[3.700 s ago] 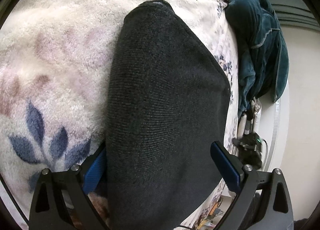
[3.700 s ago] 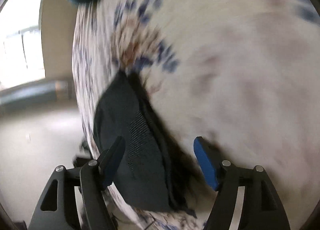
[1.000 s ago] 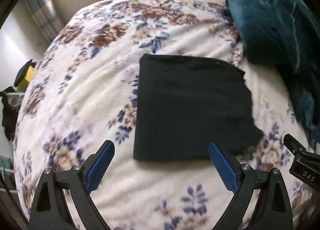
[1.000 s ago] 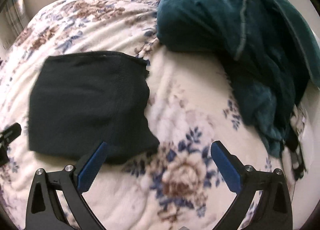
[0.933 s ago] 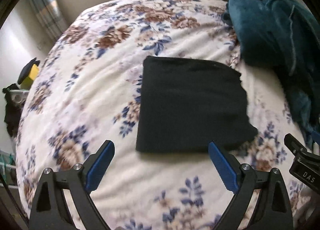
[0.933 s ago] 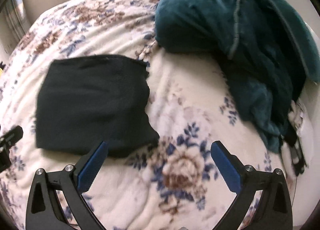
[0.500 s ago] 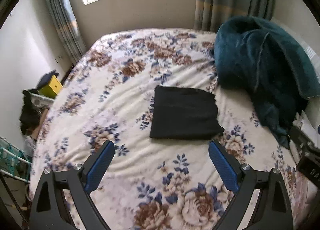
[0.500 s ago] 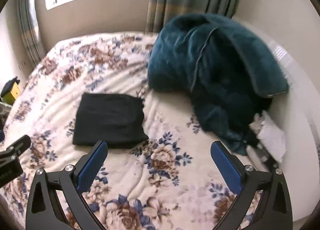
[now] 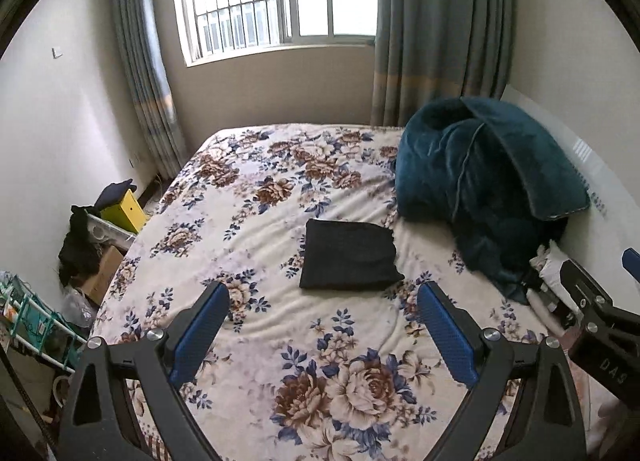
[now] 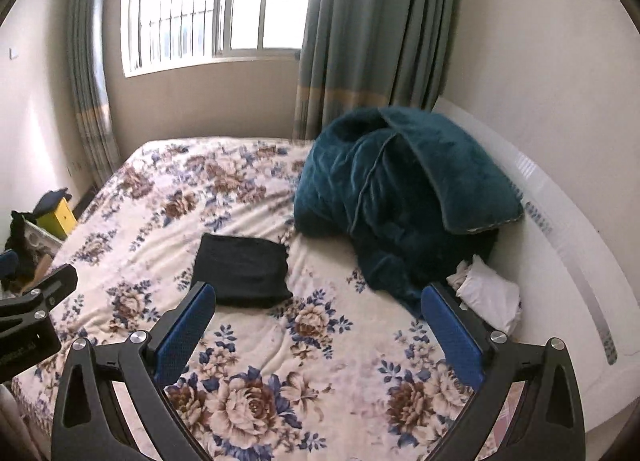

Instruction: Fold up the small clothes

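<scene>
A black garment (image 9: 349,255) lies folded into a flat rectangle on the floral bedspread (image 9: 248,229), near the middle of the bed. It also shows in the right wrist view (image 10: 244,271). My left gripper (image 9: 323,331) is open and empty, held well above and back from the garment. My right gripper (image 10: 318,331) is open and empty too, also far back from it. The right gripper's body shows at the right edge of the left wrist view (image 9: 600,325).
A bunched teal blanket (image 9: 480,185) lies at the bed's right side by the white headboard (image 10: 568,245). White cloth (image 10: 490,291) sits beside it. A yellow box (image 9: 122,211), dark clothes and a rack stand on the floor at left. Window and curtains lie beyond.
Both grippers have pulled far back and up from the folded black garment, which now looks small on the bed. The garment lies where it was.
</scene>
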### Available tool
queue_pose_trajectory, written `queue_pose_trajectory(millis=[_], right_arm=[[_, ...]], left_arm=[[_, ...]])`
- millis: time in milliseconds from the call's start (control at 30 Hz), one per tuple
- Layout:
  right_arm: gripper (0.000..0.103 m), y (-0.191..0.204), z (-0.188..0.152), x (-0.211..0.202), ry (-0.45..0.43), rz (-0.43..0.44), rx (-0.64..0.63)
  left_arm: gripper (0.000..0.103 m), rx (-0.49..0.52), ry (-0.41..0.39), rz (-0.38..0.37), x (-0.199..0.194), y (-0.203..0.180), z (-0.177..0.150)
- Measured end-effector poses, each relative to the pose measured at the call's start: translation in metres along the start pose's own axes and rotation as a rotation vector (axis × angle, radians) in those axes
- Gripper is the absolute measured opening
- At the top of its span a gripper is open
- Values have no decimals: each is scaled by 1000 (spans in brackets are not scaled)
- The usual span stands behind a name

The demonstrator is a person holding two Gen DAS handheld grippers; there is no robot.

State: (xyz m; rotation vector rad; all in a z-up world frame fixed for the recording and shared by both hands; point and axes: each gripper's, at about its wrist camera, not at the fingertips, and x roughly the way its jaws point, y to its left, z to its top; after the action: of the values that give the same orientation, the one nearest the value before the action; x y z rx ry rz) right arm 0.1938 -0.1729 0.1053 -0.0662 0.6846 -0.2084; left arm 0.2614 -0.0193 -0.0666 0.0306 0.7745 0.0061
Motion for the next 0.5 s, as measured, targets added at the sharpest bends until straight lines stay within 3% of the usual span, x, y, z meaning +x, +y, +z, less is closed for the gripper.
queue_pose_trajectory(millis=[200,500], right_arm=[[103,-8,-6,-58,-40,23,1],[103,-9,-15,-96,-47,58,-17]], left_arm=[[96,-14,-19,-1,-31,4,-16],[103,-35,-33,3,-52,6,-30]])
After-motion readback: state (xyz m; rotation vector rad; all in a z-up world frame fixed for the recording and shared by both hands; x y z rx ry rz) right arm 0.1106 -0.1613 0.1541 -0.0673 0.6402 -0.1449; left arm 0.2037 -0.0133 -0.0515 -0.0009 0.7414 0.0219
